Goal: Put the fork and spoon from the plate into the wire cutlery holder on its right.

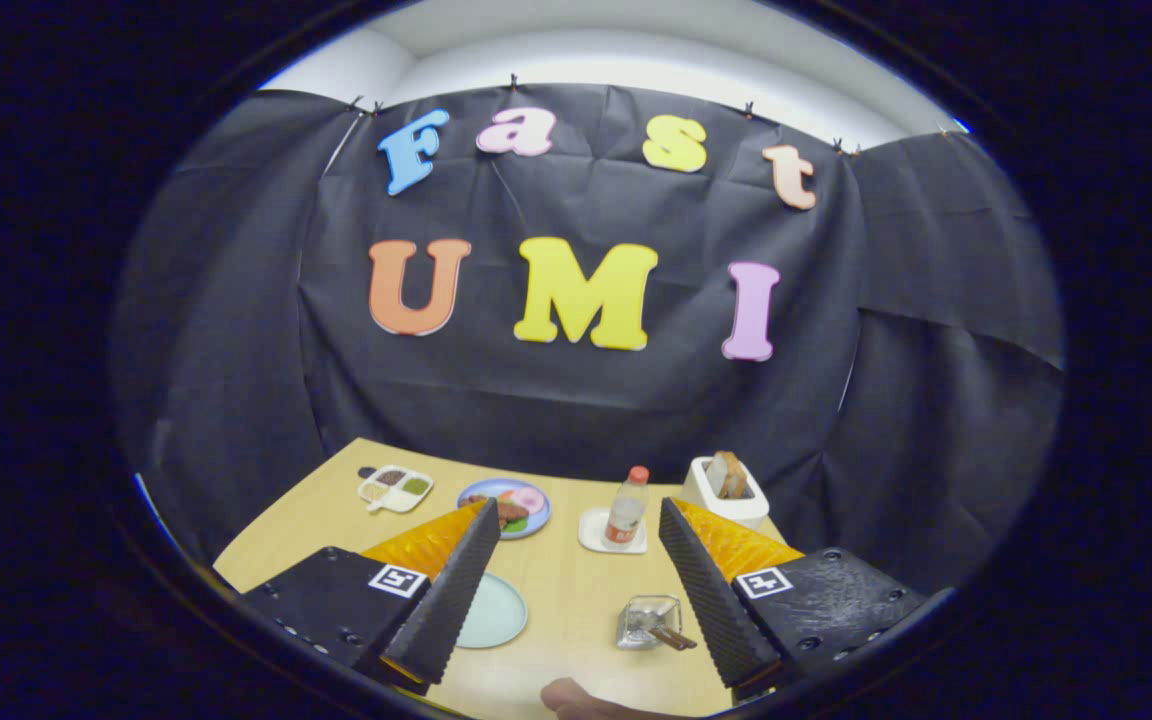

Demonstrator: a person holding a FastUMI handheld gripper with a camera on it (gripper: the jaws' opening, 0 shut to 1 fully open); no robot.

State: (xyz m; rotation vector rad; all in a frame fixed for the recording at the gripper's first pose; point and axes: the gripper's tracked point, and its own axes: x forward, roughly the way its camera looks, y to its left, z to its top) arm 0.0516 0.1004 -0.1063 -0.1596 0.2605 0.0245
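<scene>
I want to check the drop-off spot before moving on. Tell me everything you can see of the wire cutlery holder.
The wire cutlery holder is a small, boxy basket of thin silvery wire, standing upright on the wooden table. It sits between the open gripper's fingers, close to the right one, right of the pale green plate. A brown handle pokes out over its rim; which utensil is unclear.

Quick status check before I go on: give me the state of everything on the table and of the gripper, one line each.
gripper: open, fingers wide apart, holding nothing
light green plate: bare where it shows, partly behind a finger
wire cutlery holder: upright, cutlery handles sticking out
bottle: upright, red cap on, on a white dish
toaster: bread in its slot
blue plate: food on it
divided tray: compartments filled
</scene>
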